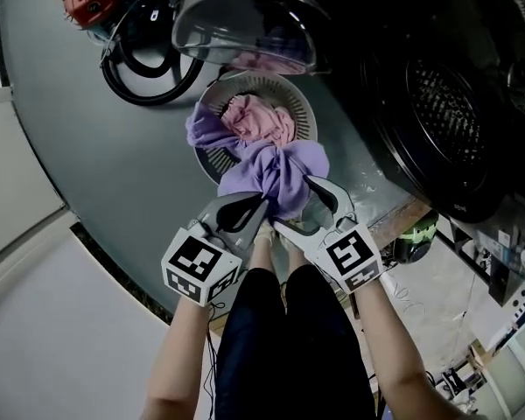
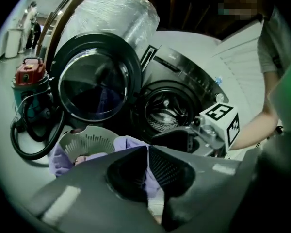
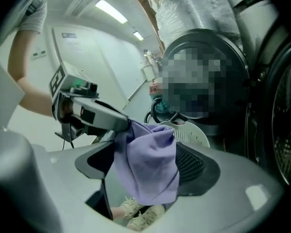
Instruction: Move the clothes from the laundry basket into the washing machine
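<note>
Head view: we hold the purple garment [image 1: 280, 169] above the laundry basket [image 1: 290, 92], bound for the washing machine [image 1: 446, 112].
Left gripper [image 1: 264, 208], right gripper [image 1: 299, 205]: both clamped on it.

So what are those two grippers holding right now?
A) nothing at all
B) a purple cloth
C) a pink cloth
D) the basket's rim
B: the left gripper and the right gripper both have their jaws on the purple cloth, bunched up between them above the basket, while the pink cloth lies in the basket.
</note>
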Demonstrator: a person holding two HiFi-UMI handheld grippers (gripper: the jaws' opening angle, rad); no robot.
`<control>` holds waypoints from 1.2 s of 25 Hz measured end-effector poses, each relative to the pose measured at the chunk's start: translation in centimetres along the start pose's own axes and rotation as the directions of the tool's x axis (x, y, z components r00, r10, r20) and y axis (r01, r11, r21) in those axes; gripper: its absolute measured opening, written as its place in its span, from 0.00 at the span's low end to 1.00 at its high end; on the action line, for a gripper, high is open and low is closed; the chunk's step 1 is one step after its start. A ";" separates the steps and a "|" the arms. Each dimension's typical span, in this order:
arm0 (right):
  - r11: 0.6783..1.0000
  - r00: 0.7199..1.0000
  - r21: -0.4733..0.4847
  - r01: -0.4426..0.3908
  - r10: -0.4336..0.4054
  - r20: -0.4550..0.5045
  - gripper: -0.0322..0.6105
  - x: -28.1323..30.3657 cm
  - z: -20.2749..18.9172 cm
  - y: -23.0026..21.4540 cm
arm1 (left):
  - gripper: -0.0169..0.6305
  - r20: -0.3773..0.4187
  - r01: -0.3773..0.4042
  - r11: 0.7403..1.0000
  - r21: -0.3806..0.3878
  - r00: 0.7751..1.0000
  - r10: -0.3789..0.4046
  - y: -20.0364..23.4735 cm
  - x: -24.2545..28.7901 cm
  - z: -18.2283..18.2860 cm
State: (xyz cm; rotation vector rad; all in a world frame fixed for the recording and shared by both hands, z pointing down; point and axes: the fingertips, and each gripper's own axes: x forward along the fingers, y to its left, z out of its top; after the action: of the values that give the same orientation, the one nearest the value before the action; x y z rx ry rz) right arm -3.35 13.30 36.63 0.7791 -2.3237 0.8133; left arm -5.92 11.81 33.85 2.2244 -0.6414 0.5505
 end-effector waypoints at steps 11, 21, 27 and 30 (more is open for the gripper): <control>0.995 0.990 -0.095 0.021 -0.007 0.139 0.50 -1.3 4.1 -2.8 | 0.05 0.032 0.278 0.957 0.084 0.959 -0.282 -4.2 3.1 5.9; 0.937 0.918 0.155 0.313 -0.340 0.202 0.23 -5.4 2.5 -9.5 | 0.19 0.105 0.217 0.970 0.105 0.968 -0.228 -4.7 8.0 8.5; 0.848 0.819 0.279 0.451 -0.518 0.249 0.23 -10.3 2.3 -14.2 | 0.21 0.107 0.172 0.975 0.138 0.976 -0.187 -3.7 9.1 9.1; 0.782 0.753 0.326 0.531 -0.612 0.241 0.23 -12.1 1.5 -17.0 | 0.19 0.095 0.150 0.980 0.132 0.982 -0.164 -2.9 9.9 8.1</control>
State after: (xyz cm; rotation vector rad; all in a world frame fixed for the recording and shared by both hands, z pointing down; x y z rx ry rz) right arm 15.76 5.25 33.90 1.7631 -2.0604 0.7115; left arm 5.07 4.78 32.71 2.4094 -0.4898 0.4040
